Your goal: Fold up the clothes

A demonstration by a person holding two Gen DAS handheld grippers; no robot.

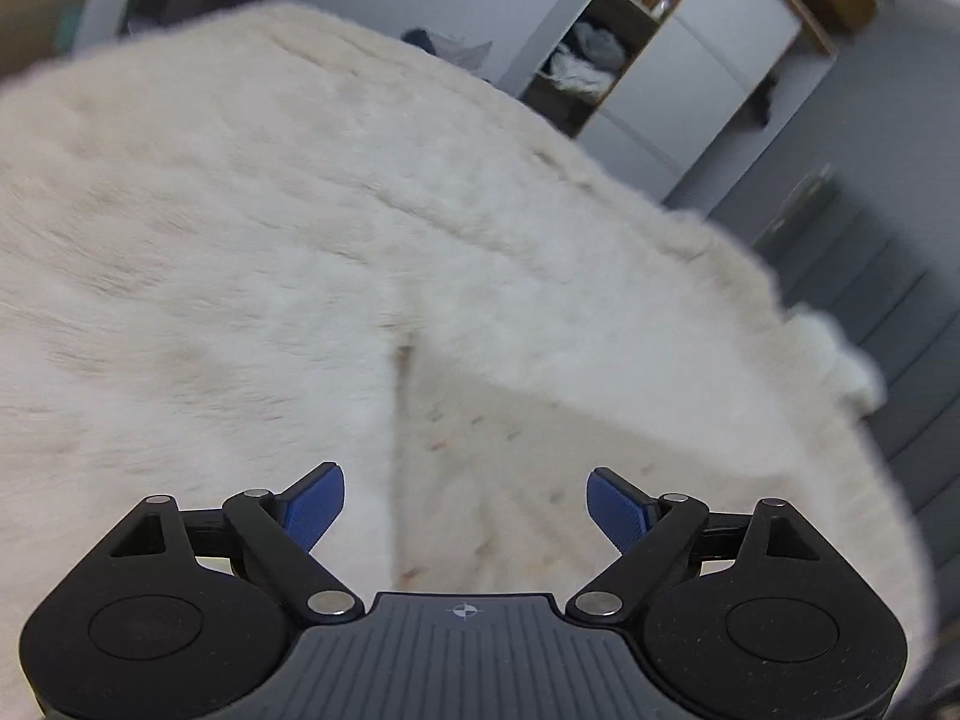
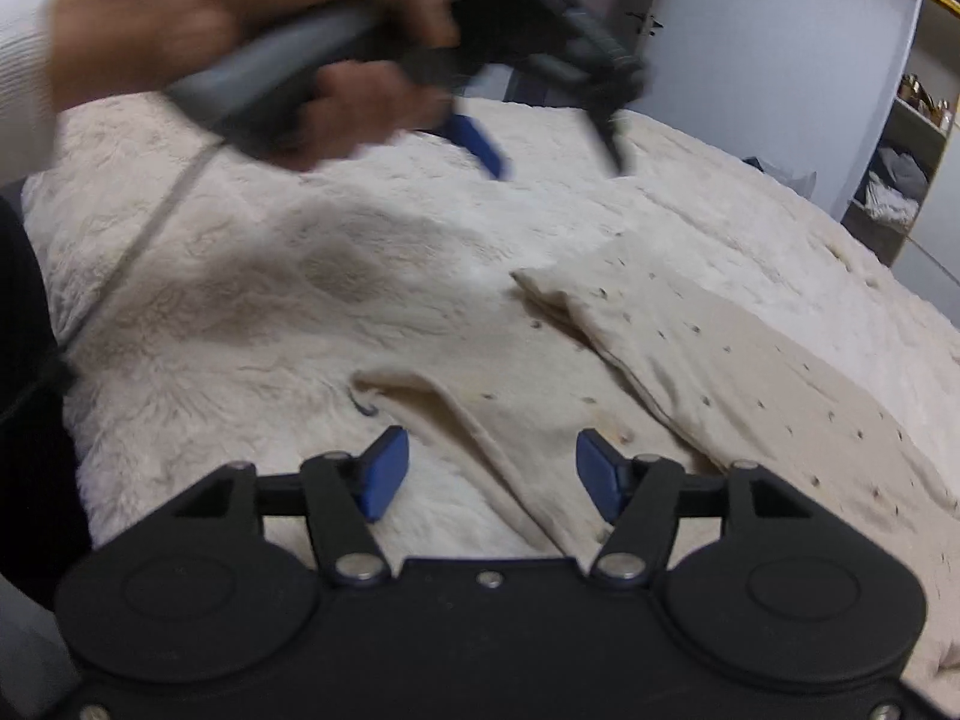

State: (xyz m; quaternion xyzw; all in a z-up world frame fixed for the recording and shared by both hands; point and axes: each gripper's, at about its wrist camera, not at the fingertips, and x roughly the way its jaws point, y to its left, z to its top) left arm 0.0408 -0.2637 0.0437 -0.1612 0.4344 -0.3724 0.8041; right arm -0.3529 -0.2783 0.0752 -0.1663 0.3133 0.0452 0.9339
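Both grippers (image 1: 465, 504) (image 2: 492, 474) gape empty over garment (image 2: 690, 372); shelf (image 1: 606, 54) behind bed (image 1: 210, 240).

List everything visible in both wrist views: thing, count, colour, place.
garment: one, cream with small dark specks, lying partly folded on the blanket, below the right tongs
blanket: one, fluffy off-white, covering the bed
shelf unit: one, wood-edged, holding grey and white cloth, back right
wall: grey-blue, behind the bed
left tongs: blue pads, black frame, open, nothing between them, above the blanket
right tongs: blue pads, black frame, open over the garment's edge
hand: one, white sleeve, gripping the left tongs' handle; blurred
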